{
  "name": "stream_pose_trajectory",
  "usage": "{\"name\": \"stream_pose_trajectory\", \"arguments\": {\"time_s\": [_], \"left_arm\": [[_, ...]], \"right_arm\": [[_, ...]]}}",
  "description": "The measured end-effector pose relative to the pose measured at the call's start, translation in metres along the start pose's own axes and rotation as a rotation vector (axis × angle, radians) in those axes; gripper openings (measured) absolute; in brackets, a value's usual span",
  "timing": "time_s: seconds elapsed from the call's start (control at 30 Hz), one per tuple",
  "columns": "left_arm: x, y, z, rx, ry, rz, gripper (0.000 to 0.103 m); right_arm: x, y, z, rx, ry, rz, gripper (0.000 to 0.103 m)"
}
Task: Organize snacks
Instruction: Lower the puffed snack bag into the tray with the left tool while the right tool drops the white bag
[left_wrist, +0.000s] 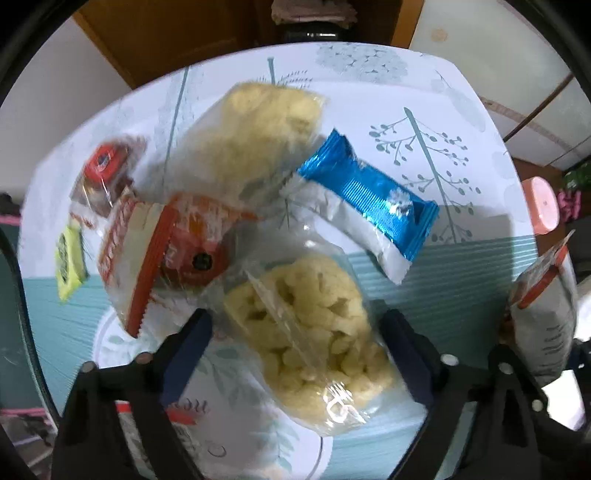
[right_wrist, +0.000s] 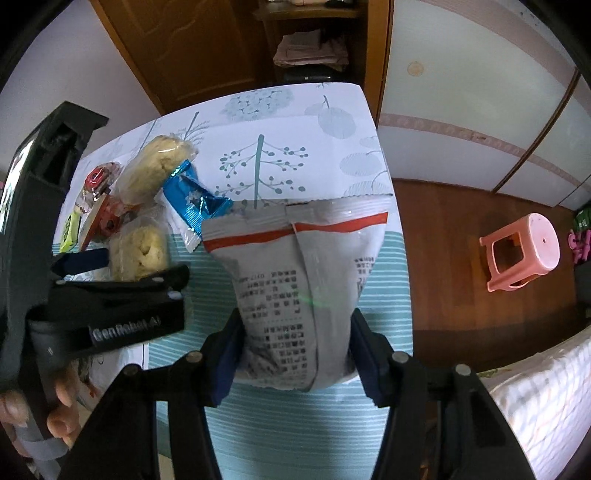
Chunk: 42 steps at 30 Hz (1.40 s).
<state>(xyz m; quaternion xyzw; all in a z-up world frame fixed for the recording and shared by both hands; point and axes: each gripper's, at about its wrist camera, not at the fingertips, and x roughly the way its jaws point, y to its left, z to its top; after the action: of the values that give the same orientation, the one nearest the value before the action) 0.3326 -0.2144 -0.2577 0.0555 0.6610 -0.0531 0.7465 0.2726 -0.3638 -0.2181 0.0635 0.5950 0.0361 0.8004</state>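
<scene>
From my left wrist camera, the left gripper (left_wrist: 295, 325) has its jaws spread wide, one on either side of a clear puffed snack packet (left_wrist: 314, 339) that lies on the table (left_wrist: 461, 266); I cannot tell whether either pad touches the wrapper. Just beyond it lies a blue foil wrapper (left_wrist: 373, 192) resting partly over a white packet (left_wrist: 354, 229). A second puffed snack packet (left_wrist: 258, 136) sits farther back, a bit blurred. To the left I see an orange-and-white packet (left_wrist: 166, 251) overlapping the near puffed one's edge, a small red-topped snack (left_wrist: 105, 166) behind it, and a small yellow-green sachet (left_wrist: 68, 254) at the far left. At the right edge the grey bag (left_wrist: 546, 306) shows, raised beside the pile.

From my right wrist camera, the right gripper (right_wrist: 295, 343) is clamped on the lower part of that grey bag (right_wrist: 299, 280), which stands upright between the pads, its torn top with a red stripe pointing away from me, printed back facing the lens. The left gripper (right_wrist: 122, 295) is at the left, over the snack pile, with a hand (right_wrist: 44, 410) on its handle. A pink stool (right_wrist: 524, 251) stands on the wooden floor, well apart from the table
</scene>
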Motion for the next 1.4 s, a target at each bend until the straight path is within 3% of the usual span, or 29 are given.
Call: {"name": "stream_pose_trajectory", "arguments": {"time_s": [0.07,0.13,0.27,0.5,0.73,0.93,1.17,1.4], "left_arm": [[-0.005,0.003,-0.003,-0.001,0.006,-0.016,0.066],[-0.011,0.005,-0.008,0.020,0.007,-0.016,0.061],[-0.026,0.008,-0.022,0.058,-0.023,0.002,0.059],[-0.107,0.038,-0.055,0.116,-0.168,0.015,0.059],[-0.218,0.080,-0.118,0.193,-0.342,-0.005,0.059],[-0.272,0.109,-0.183,0.238,-0.447,-0.052,0.059],[-0.300,0.136,-0.250,0.238,-0.549,-0.086,0.059],[-0.285,0.152,-0.294,0.196,-0.592,-0.098,0.059]], "right_arm": [[-0.001,0.001,-0.003,-0.003,-0.001,0.004,0.055],[-0.002,0.006,-0.005,-0.008,-0.004,0.007,0.054],[-0.011,0.016,-0.010,-0.021,-0.009,0.016,0.054],[-0.056,0.047,-0.020,-0.055,-0.052,0.037,0.053],[-0.136,0.089,-0.047,-0.076,-0.168,0.082,0.054],[-0.189,0.126,-0.091,-0.078,-0.238,0.136,0.054],[-0.234,0.150,-0.147,-0.049,-0.314,0.197,0.054],[-0.262,0.149,-0.184,-0.002,-0.387,0.220,0.054]]}}
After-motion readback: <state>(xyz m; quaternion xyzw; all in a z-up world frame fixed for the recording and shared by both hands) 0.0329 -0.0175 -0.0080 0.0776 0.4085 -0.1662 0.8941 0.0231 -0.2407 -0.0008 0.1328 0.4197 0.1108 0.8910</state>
